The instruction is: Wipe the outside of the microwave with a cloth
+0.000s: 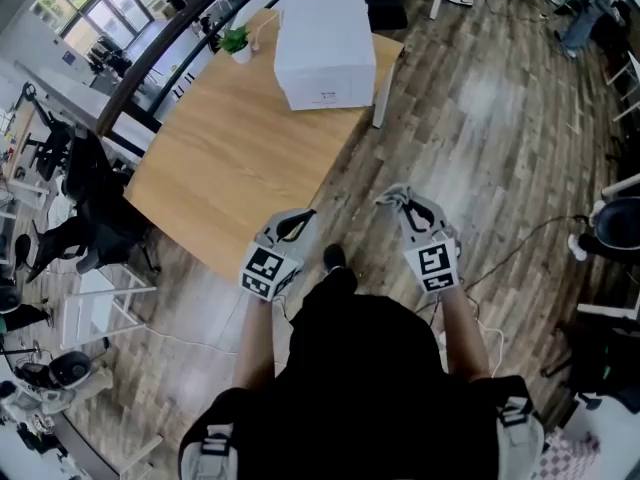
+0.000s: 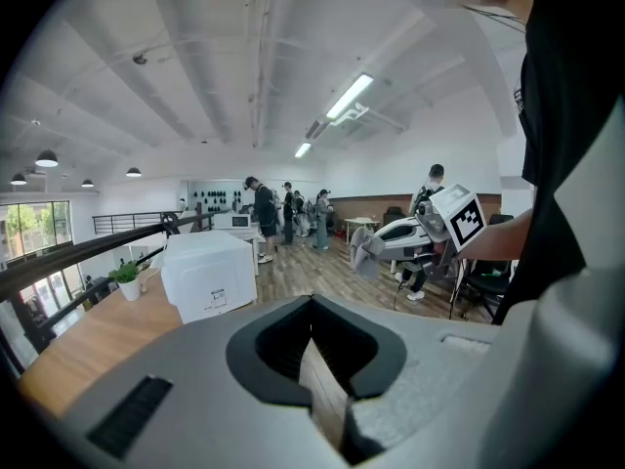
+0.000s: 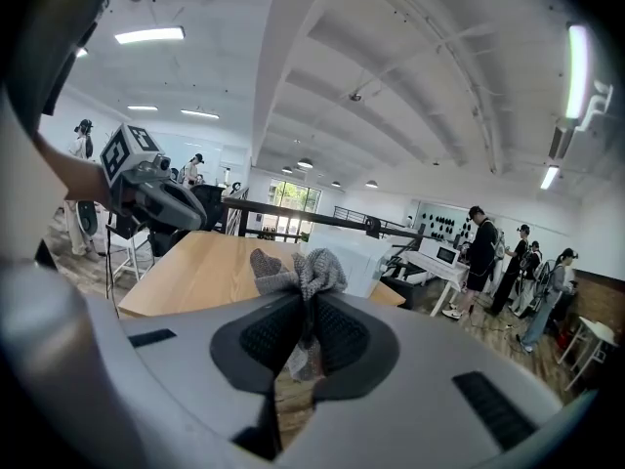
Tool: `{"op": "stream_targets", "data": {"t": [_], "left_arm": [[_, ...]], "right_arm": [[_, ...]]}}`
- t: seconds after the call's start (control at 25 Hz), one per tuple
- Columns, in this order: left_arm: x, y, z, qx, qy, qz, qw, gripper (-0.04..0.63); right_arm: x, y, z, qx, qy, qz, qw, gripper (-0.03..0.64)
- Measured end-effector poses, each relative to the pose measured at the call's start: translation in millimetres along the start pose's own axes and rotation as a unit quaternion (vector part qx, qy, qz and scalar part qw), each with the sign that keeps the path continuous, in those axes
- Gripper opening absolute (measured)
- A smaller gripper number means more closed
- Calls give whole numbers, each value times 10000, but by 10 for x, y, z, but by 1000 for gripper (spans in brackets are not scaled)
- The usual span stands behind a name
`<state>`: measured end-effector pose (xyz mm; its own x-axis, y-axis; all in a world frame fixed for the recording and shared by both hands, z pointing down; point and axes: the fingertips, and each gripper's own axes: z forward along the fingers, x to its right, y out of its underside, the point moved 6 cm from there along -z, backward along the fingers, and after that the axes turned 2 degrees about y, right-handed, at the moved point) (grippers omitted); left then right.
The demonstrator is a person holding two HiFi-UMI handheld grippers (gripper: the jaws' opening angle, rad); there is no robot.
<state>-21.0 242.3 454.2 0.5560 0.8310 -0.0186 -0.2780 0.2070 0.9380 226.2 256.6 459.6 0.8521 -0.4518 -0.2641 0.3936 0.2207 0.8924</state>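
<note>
The right gripper (image 3: pixel 307 311) pinches a grey cloth (image 3: pixel 311 270). The left gripper (image 2: pixel 314 355) is pressed together, empty. The white microwave (image 1: pixel 325 48) stands well ahead of both.

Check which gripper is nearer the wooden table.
Left. The left gripper hangs by the wooden table's near corner. The right gripper, holding the grey cloth, is off to the table's side, over the floor.

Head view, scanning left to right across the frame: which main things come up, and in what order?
Potted plant → white microwave → right hand-held gripper, shut on the grey cloth. The left hand-held gripper spans below both plant and microwave, so it is left out.
</note>
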Motion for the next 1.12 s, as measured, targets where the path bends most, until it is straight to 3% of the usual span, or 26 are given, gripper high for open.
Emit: {"op": "stream_targets", "data": {"t": [0.16,0.52,0.8,1.12], "left_arm": [[-248,-15,163,9,85,-15,10000,0],[-774,-91,490,-20,295,-13,9996,0],[-1033,-244,707,24,597,144,9981,0],[-1530,-53,531,7,356,-82,9993,0]], "right_arm": [[62,35,216,-228,70,146,9996,31],[265,-198,620,-153,266,-99,9995,31],[416,-246,791,-288,534,98,9981,32],[219,-461,1386,-273,285,-69,9992,31]]}}
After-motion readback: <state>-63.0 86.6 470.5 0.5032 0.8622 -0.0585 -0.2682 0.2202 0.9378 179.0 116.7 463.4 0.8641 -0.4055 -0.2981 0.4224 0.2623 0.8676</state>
